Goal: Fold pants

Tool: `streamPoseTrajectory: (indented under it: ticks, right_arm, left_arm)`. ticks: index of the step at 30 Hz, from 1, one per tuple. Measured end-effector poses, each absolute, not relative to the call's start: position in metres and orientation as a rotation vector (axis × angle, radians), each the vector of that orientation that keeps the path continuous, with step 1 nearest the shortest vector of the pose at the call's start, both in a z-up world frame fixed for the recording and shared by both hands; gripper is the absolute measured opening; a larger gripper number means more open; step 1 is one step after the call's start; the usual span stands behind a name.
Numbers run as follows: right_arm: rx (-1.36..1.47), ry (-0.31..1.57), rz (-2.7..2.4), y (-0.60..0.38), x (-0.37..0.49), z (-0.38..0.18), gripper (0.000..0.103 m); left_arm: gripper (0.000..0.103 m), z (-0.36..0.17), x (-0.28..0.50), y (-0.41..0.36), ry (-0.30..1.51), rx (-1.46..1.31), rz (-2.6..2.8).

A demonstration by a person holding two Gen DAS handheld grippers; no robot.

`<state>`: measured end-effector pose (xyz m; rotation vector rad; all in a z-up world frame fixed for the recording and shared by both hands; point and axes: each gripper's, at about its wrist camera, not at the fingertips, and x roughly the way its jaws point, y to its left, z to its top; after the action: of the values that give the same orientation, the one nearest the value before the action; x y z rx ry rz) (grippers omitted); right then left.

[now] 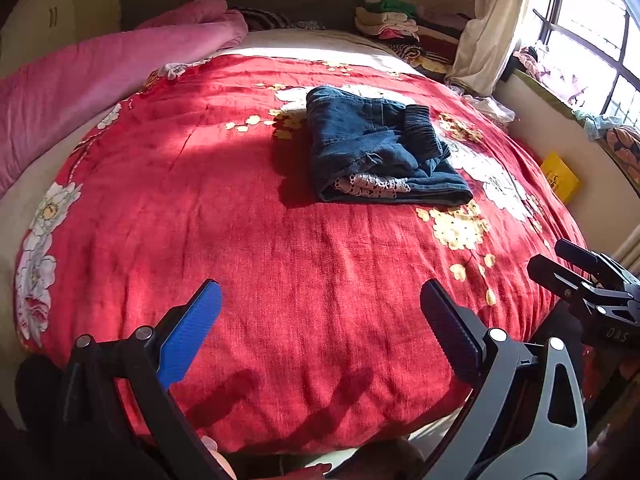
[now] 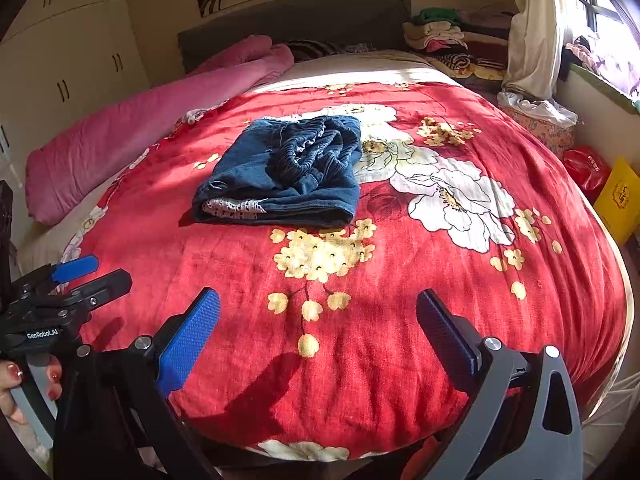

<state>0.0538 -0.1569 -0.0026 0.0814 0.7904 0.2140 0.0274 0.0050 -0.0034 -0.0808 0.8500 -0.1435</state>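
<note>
Dark blue denim pants [image 1: 380, 148] lie folded in a compact stack on the red floral blanket [image 1: 240, 220], with a white lace trim showing at the near edge. They also show in the right wrist view [image 2: 280, 176]. My left gripper [image 1: 320, 300] is open and empty, held above the blanket's near part, well short of the pants. My right gripper [image 2: 318, 308] is open and empty too, near the bed's front edge. The right gripper shows at the right edge of the left wrist view [image 1: 556, 260]. The left gripper shows at the left edge of the right wrist view [image 2: 108, 270].
A pink quilt [image 1: 100, 80] lies along the bed's left side. Folded clothes [image 1: 392, 20] are piled at the headboard's right. A curtain [image 2: 532, 28] and window are on the right. A yellow box [image 2: 620, 200] and red bag [image 2: 588, 168] sit beside the bed.
</note>
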Motion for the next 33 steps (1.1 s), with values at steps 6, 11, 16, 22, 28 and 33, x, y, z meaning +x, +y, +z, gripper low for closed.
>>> streamPoseTrajectory:
  ticks: [6,11,16,22,28,33]
  right_arm:
    - [0.081,0.791,0.212,-0.156,0.053,-0.003,0.098]
    - [0.079,0.790,0.212,-0.156,0.054,-0.003,0.098]
    - [0.079,0.794,0.209,-0.157,0.054,-0.004,0.098]
    - [0.077,0.800,0.207,-0.158,0.056,-0.005,0.098]
    - [0.086,0.810,0.201,-0.160,0.060,-0.010,0.098]
    - [0.097,0.827,0.185,-0.169,0.070,-0.017,0.098]
  left_arm:
    - [0.093,-0.003,0.028,0.004,0.851,-0.081,-0.151]
    - [0.093,-0.004,0.027,0.003,0.855,-0.068,-0.144]
    - [0.093,-0.004,0.028,0.002,0.860,-0.064,-0.151]
    - [0.093,-0.004,0.029,0.002,0.863,-0.065,-0.158]
    - [0.093,-0.003,0.029,0.005,0.838,-0.061,-0.161]
    - [0.093,-0.006,0.036,0.018,0.844,-0.079,-0.117]
